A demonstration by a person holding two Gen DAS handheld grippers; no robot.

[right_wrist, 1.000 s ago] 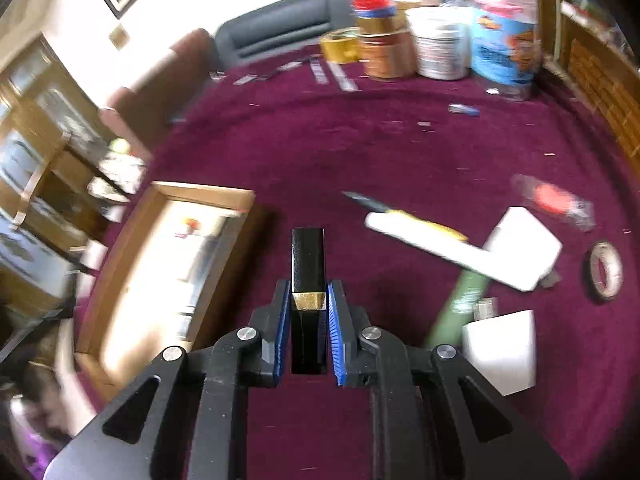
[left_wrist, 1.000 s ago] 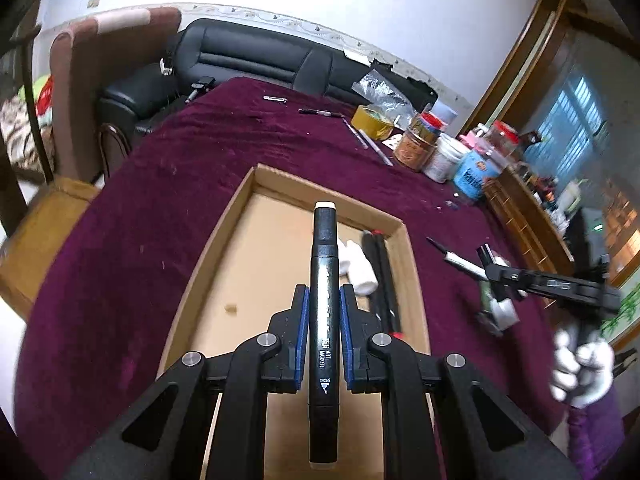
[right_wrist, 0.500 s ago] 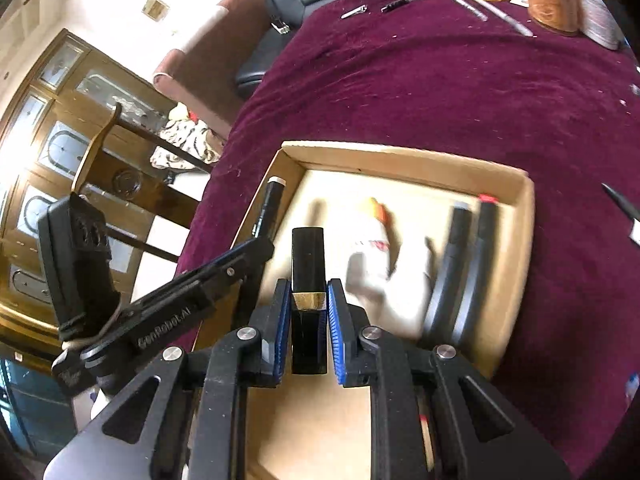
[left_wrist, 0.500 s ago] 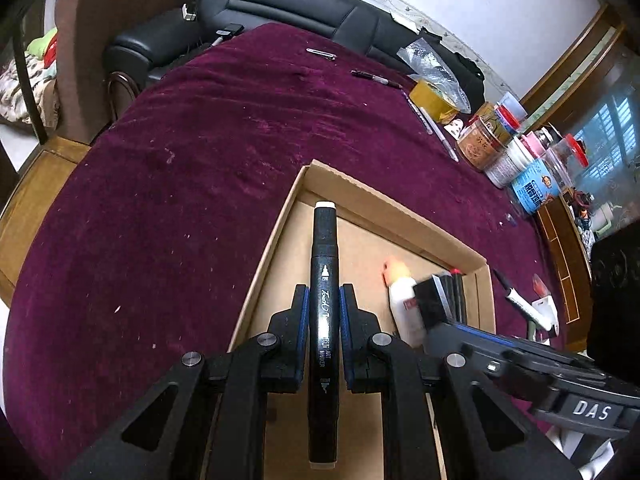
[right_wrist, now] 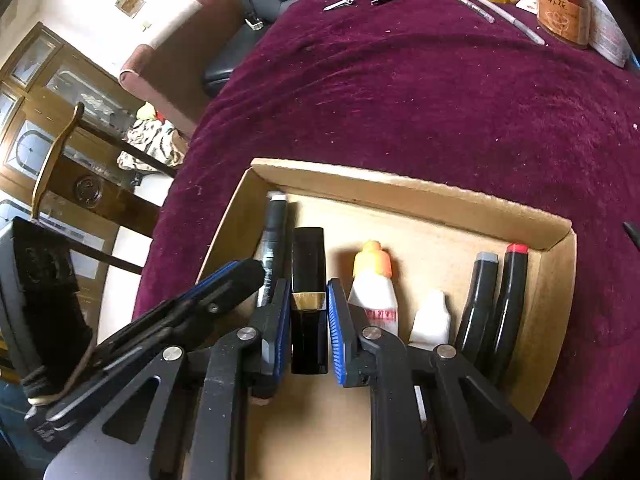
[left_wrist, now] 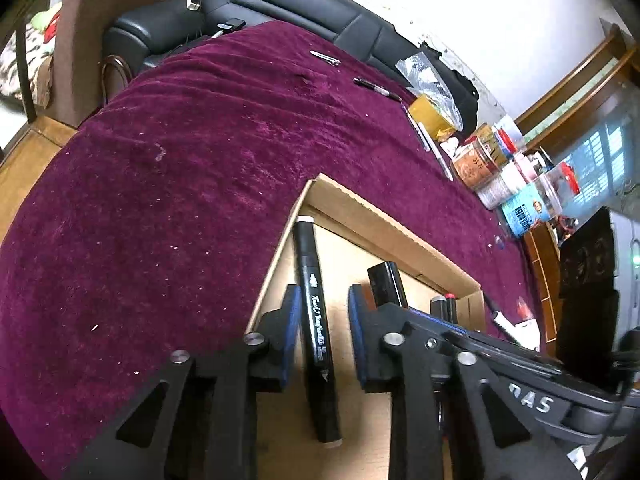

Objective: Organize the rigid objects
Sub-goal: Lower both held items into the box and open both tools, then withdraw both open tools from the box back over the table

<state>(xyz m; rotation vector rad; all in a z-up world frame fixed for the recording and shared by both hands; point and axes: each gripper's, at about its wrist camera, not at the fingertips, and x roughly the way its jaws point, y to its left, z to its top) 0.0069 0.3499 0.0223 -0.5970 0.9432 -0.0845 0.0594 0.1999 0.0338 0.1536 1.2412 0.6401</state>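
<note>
Lying loose in cardboard box [left_wrist: 400,236]: cylindrical marker [left_wrist: 316,320].

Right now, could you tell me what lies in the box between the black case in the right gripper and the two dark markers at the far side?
In the right wrist view, two small white bottles: an orange-capped one and a white-capped one.

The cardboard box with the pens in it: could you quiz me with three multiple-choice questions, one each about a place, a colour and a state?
1. The black marker lies along the cardboard box's: A) left wall B) right wall C) middle
2. The glue bottle's cap is: A) blue B) orange C) green
3. The left gripper's pads: A) squeeze the marker B) stand apart from it C) hold tape

Answers: 1 A, it hugs the left wall; 2 B, the cap is orange; 3 B, gaps show on both sides as the jaws are opening.
</note>
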